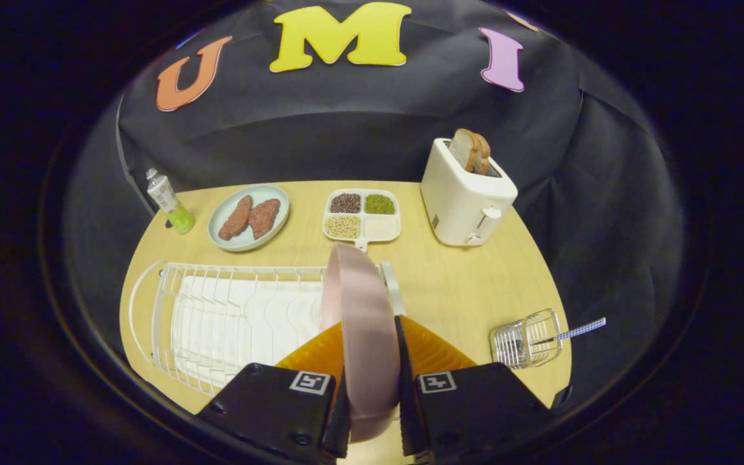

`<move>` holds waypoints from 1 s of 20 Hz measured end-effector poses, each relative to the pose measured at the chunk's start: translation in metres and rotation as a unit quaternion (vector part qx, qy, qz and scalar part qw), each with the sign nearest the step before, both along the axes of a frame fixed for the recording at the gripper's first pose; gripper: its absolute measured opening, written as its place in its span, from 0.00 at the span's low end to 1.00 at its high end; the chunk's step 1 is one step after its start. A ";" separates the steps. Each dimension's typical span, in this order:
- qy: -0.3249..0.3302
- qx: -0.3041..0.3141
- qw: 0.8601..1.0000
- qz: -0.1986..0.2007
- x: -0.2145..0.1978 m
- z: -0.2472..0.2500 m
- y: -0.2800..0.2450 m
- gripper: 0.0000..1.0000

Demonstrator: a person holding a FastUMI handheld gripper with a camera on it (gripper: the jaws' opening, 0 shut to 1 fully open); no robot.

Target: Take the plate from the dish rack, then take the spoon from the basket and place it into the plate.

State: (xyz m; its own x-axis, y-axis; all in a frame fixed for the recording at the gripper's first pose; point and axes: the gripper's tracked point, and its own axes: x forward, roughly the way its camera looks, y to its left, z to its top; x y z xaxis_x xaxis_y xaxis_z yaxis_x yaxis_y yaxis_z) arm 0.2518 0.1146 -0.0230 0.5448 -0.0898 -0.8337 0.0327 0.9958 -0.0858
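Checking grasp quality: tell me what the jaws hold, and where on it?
The pink plate, held edge-on by its rim, with the gripper shut on both faces.

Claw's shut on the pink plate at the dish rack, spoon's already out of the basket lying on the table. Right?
Not quite. The claw is shut on the pink plate at the dish rack, but the spoon is not lying on the table: it sits in the wire basket, handle sticking out past the rim. The gripper view shows this.
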 end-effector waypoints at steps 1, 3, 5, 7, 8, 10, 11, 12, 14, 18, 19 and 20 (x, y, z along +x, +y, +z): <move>0.000 -0.010 1.000 -0.003 0.000 0.002 -0.001 0.36; 0.000 -0.031 0.999 -0.005 0.000 0.005 -0.001 0.36; -0.015 -0.066 0.998 -0.005 0.004 0.017 -0.005 0.35; -0.035 -0.071 0.997 0.001 0.004 0.037 0.001 0.34; -0.042 -0.063 0.997 0.005 -0.001 0.045 0.005 0.33; -0.056 -0.041 0.998 0.013 -0.012 0.053 0.007 0.33; -0.060 -0.024 0.998 0.015 -0.021 0.054 0.007 0.33; -0.064 0.000 0.998 0.017 -0.032 0.055 0.008 0.33; -0.074 0.042 0.996 0.031 -0.058 0.054 0.008 0.33; -0.090 0.123 0.987 0.045 -0.123 0.035 -0.005 0.33; -0.092 0.146 0.984 0.043 -0.139 0.027 -0.009 0.33; -0.090 0.165 0.981 0.040 -0.155 0.015 -0.012 0.33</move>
